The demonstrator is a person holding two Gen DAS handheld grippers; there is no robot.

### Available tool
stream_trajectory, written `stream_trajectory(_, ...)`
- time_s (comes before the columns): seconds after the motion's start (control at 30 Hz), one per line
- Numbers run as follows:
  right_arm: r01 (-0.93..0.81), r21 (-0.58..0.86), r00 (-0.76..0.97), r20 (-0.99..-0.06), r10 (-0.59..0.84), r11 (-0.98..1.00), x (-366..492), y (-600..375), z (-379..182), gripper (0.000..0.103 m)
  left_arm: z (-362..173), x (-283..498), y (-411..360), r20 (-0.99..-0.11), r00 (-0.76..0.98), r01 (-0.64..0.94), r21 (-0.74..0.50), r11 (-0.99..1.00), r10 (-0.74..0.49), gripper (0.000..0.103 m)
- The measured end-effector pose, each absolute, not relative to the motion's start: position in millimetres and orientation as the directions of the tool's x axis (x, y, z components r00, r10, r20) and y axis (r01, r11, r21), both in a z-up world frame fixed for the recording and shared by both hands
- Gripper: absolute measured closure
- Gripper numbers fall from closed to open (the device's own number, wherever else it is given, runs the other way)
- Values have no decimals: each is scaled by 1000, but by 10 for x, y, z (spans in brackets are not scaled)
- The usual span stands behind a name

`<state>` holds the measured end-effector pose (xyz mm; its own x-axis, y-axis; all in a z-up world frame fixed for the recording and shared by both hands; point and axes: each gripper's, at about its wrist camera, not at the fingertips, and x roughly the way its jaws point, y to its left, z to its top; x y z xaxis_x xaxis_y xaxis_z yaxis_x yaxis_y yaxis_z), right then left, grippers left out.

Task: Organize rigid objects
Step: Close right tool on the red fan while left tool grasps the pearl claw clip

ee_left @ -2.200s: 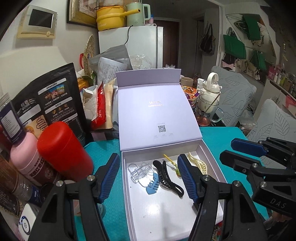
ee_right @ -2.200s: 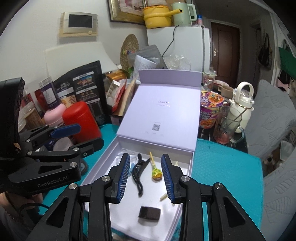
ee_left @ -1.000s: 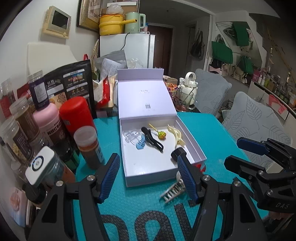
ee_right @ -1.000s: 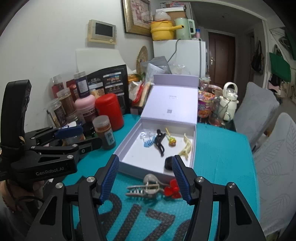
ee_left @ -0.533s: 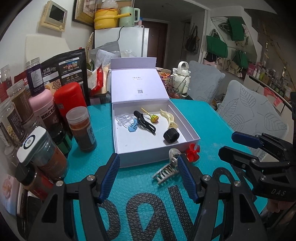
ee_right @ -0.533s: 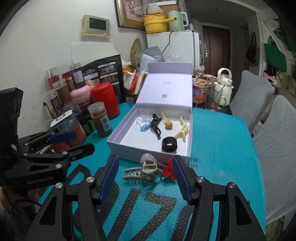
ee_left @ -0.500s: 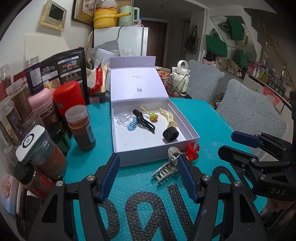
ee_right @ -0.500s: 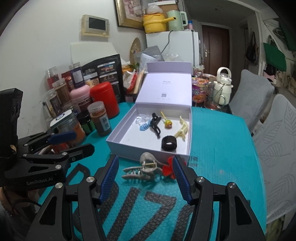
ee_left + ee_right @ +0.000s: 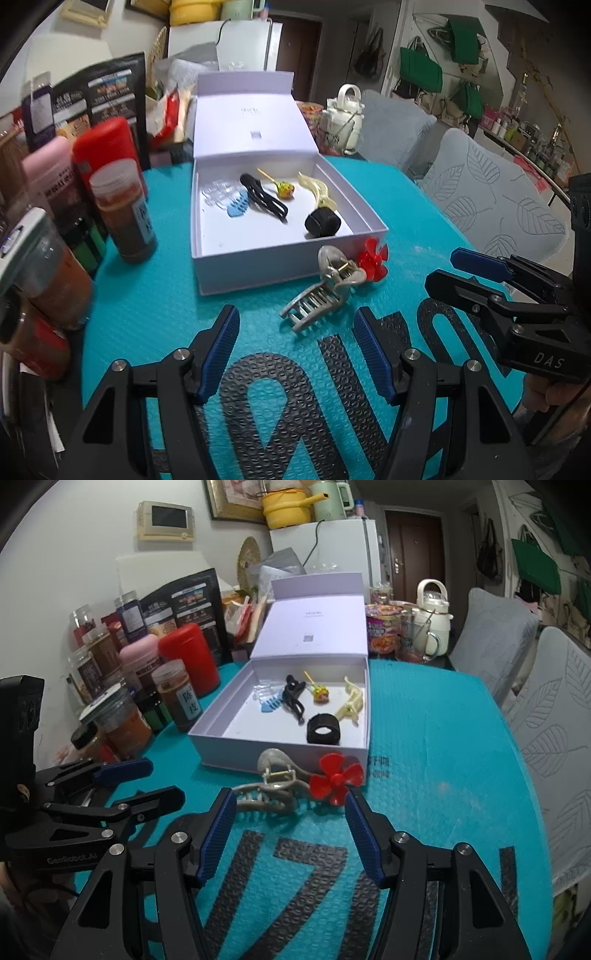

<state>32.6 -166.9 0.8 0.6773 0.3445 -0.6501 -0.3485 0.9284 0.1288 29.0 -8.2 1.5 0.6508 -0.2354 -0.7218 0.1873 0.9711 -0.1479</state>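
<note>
Teal bubble-textured mat [image 9: 155,302] covers the table under a lavender gift box [image 9: 258,271] with its lid propped open. Inside lie a black hair claw [image 9: 263,197], a blue comb clip [image 9: 236,208], a clear clip [image 9: 218,191], a cream claw clip [image 9: 318,190], a lollipop [image 9: 283,188] and a black ring-shaped band [image 9: 322,222]. At the box's 5 o'clock, on the mat, a grey claw clip [image 9: 271,788] touches a red propeller [image 9: 335,773]. Left gripper [image 9: 295,347] and right gripper [image 9: 288,829] both hang released, jaws wide apart, holding nothing, with the grey clip at 12 o'clock of each.
</note>
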Motion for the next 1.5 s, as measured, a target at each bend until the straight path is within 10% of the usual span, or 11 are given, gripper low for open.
stream_trajectory(1.5,-239,323,532,-746,401,916,1365,-1881,-699,38,-628,1135,-522,-759,534,346,-206,915,-373,39)
